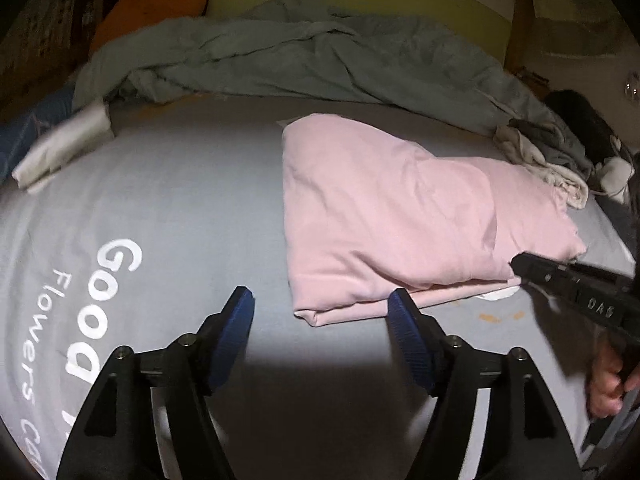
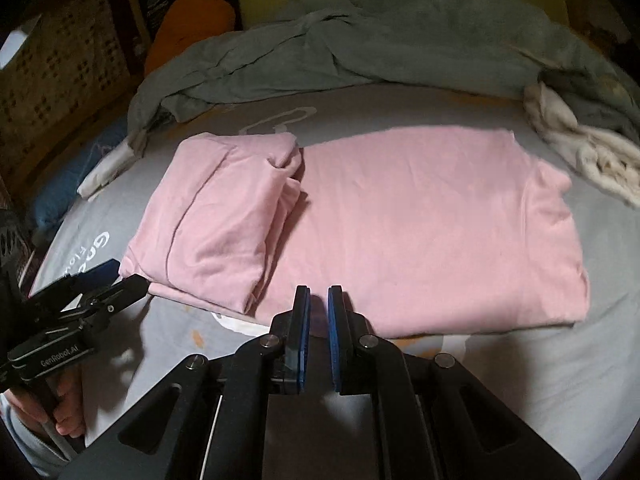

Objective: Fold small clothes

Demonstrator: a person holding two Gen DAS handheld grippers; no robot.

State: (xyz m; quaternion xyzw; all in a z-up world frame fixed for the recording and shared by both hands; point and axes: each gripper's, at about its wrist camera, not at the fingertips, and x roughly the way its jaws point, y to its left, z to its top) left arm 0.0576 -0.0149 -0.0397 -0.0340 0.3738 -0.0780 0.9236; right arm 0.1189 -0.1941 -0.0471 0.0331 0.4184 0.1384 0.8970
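A pink garment (image 1: 384, 216) lies partly folded on the grey bed sheet (image 1: 180, 200); in the right wrist view the pink garment (image 2: 400, 232) has its left part folded over onto itself. My left gripper (image 1: 320, 304) is open and empty, just before the garment's near left corner. My right gripper (image 2: 319, 300) has its jaws nearly closed with a narrow gap and nothing between them, at the garment's near edge. The right gripper also shows in the left wrist view (image 1: 520, 264), the left gripper in the right wrist view (image 2: 128, 276).
A rumpled grey-green blanket (image 1: 304, 60) lies across the back of the bed. A cream and grey clothes pile (image 2: 588, 148) sits at the right. A folded white cloth (image 1: 60, 148) and blue cloth lie at the left. An orange cushion (image 2: 188, 24) is behind.
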